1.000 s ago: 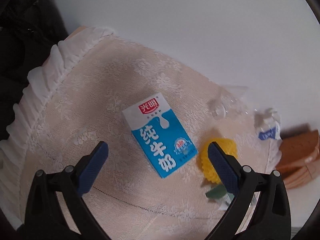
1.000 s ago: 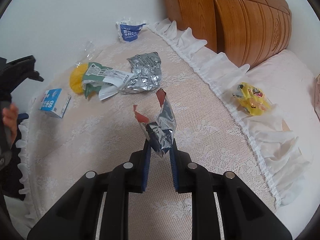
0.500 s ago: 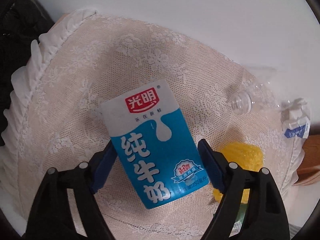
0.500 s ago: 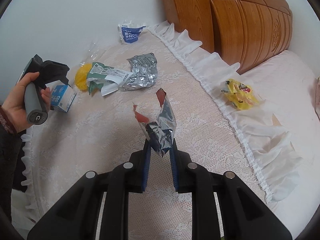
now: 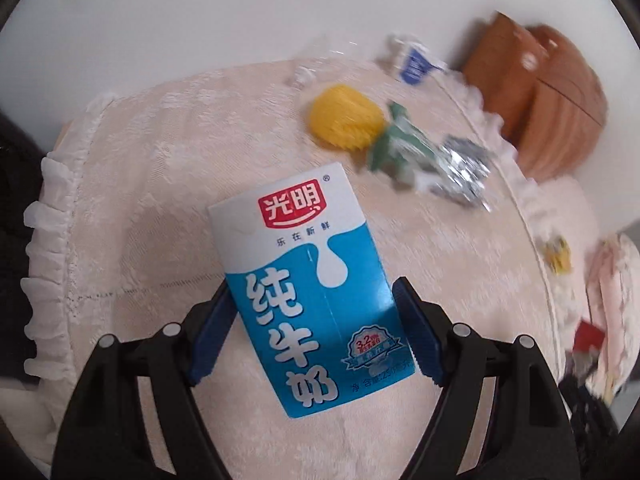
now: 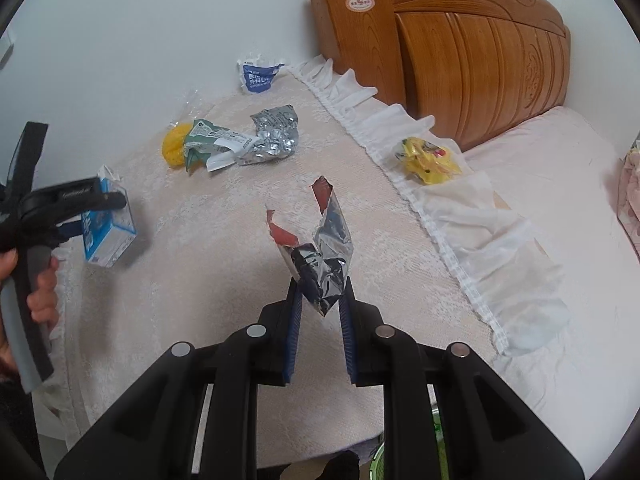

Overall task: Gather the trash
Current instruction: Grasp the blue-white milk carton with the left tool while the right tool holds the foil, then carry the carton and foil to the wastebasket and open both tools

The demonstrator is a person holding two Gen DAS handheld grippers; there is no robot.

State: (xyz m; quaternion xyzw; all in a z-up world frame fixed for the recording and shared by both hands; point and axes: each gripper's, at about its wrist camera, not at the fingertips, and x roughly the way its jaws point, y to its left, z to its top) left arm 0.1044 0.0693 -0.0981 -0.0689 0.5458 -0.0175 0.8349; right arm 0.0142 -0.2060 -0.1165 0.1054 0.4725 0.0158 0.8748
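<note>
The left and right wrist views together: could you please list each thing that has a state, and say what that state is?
Milk carton: gripped, lifted clear of the cloth.
Left gripper: jaws have just been closing, now shut on the carton.
Torn foil wrapper: ripped open, held.
Right gripper: shut on the wrapper.
Silver foil bag: crumpled, lying on the lace cloth.
Yellow packet: crumpled, on the frill.
Blue and white pouch: torn open, by the wall.

A lace-covered table point(image 6: 224, 280) bears a yellow sponge point(image 6: 173, 148), foil wrapper point(image 6: 276, 136), and blue-and-white packet point(image 6: 256, 76).
</note>
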